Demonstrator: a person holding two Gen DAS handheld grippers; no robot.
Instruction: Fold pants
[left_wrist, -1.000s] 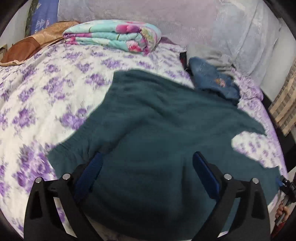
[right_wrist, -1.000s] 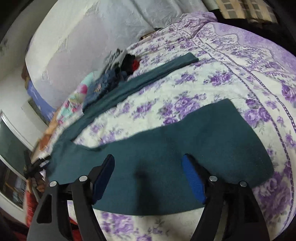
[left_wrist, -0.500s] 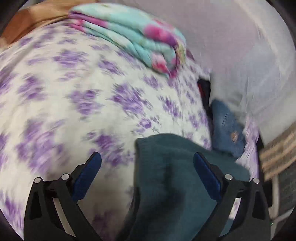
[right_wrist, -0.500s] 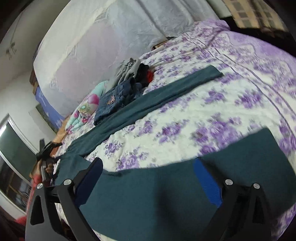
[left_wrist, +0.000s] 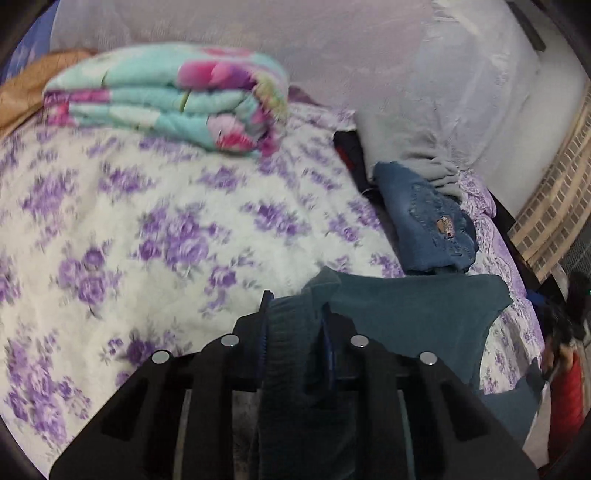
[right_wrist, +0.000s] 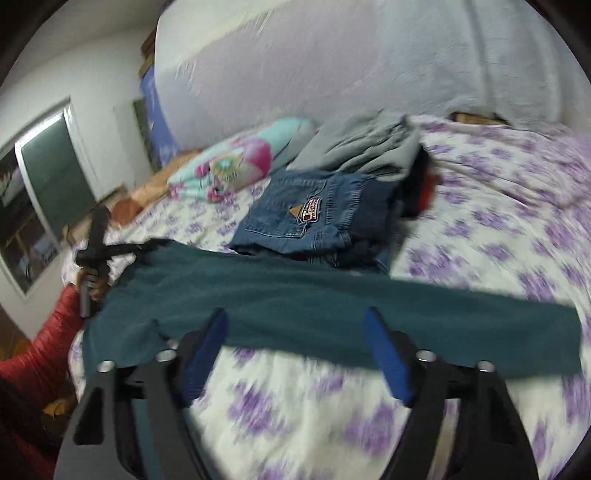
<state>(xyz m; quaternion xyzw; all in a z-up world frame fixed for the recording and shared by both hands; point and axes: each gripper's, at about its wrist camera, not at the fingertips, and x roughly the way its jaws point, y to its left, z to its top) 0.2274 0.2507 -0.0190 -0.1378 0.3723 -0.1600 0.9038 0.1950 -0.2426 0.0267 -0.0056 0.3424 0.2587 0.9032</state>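
The teal pants (right_wrist: 332, 295) lie stretched across the flowered bed (left_wrist: 184, 240), one long leg running flat in front of the folded jeans (right_wrist: 295, 218), while the waistband end is bunched up at the near corner. There the left hand-held gripper (left_wrist: 295, 332) has just been closing and now pinches a thick gather of the ribbed waistband between its blue pads, a hold that looks meant to anchor that end so the cloth can be lifted and laid over itself. The right hand-held gripper (right_wrist: 295, 354) has its jaws apart with nothing between them, having just been narrowing; it hovers above the leg's near edge, probably lining up for a grab farther along. Beyond the pants sit a grey garment (right_wrist: 362, 147) and a folded floral blanket (left_wrist: 166, 99), set back toward the wall, seemingly to leave folding room
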